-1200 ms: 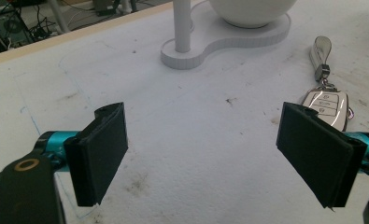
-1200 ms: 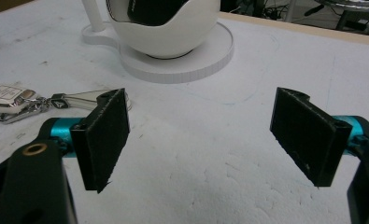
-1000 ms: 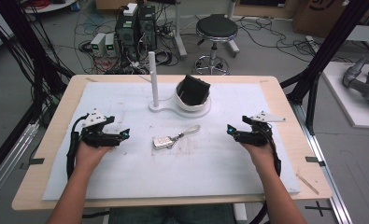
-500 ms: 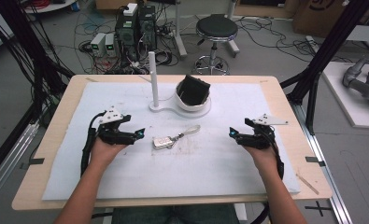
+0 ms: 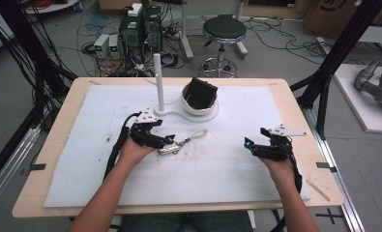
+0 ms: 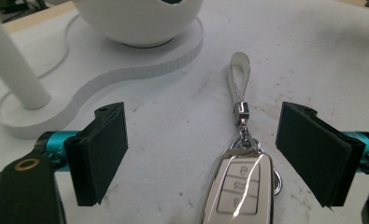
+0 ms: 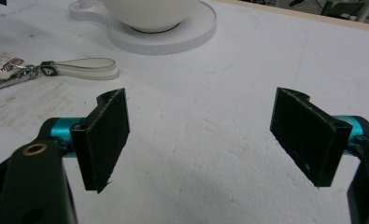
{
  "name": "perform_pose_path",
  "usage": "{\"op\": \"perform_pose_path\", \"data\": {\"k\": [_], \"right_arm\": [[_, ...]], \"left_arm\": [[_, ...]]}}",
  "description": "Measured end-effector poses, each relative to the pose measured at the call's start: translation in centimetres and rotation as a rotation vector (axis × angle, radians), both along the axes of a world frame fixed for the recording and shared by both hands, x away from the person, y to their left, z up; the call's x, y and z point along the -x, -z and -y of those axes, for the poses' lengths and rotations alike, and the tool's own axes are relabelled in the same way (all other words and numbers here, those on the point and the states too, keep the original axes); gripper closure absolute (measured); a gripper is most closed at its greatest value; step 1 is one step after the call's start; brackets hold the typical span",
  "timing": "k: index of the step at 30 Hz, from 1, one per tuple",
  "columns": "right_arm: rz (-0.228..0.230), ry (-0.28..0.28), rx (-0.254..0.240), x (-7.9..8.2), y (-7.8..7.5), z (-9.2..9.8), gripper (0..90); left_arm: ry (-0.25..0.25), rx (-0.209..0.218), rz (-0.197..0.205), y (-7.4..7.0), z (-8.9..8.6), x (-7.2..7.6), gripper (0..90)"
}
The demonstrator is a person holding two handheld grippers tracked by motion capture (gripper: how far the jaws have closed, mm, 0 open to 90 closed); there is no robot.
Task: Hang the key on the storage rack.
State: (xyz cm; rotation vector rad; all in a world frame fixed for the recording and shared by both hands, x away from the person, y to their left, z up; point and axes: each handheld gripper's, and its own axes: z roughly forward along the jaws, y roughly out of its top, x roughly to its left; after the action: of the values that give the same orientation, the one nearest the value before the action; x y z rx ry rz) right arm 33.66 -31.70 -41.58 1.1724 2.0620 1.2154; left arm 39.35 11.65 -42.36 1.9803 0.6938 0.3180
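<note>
On the tabletop (image 5: 256,193), w/ its white mat, a key fob (image 6: 238,189) lies flat near the middle, just in front of the white stand (image 5: 198,112) that carries a bowl (image 5: 198,99) and a thin post (image 5: 158,82). The fob's strap (image 6: 238,74) runs out toward the bowl, joined by a small metal link. Left gripper (image 5: 171,142) sits right at the fob, jaws spread wide & holding nothing; from the left gripper view the fob lies between the two jaws but closer to the far-side one, so it's off-centre. My read: the step in hand is the pickup of the fob. To do it well, I'd slide the gripper sideways a touch so the fob body sits mid-gap, drop low so the pads meet its long edges rather than the glossy top, then close slowly. The chrome sides look slick, so a grip too high could squirt it out; grabbing the link or strap would leave the fob dangling. Pose: left forearm comes in from the near edge angled toward the centre, hand low over the mat, gripper pointing across toward the fob, cable looping back along the wrist. Right gripper (image 5: 249,143) rests well apart at the right side of the mat, jaws likewise wide open & empty, aimed inward toward the middle, forearm angled in from the near edge, hand low.
</note>
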Motion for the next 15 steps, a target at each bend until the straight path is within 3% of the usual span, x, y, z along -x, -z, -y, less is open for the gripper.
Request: {"op": "perform_pose_path", "data": {"k": [4,12,14,15], "right_arm": [[0.001,0.01,0.002,0.6,0.1,0.6,20.0],[-0.001,0.026,0.009,1.6,0.2,1.6,20.0],[-0.004,0.031,0.005,1.8,0.2,1.9,20.0],[-0.001,0.032,0.009,1.9,0.2,2.0,20.0]], "left_arm": [[0.026,-0.018,-0.028,0.6,1.5,-0.7,16.9],[0.088,-0.098,-0.042,1.7,5.2,-1.7,17.1],[0.091,-0.093,-0.052,1.9,5.5,-1.8,18.0],[0.098,-0.127,-0.065,2.2,6.0,-1.9,18.6]]}}
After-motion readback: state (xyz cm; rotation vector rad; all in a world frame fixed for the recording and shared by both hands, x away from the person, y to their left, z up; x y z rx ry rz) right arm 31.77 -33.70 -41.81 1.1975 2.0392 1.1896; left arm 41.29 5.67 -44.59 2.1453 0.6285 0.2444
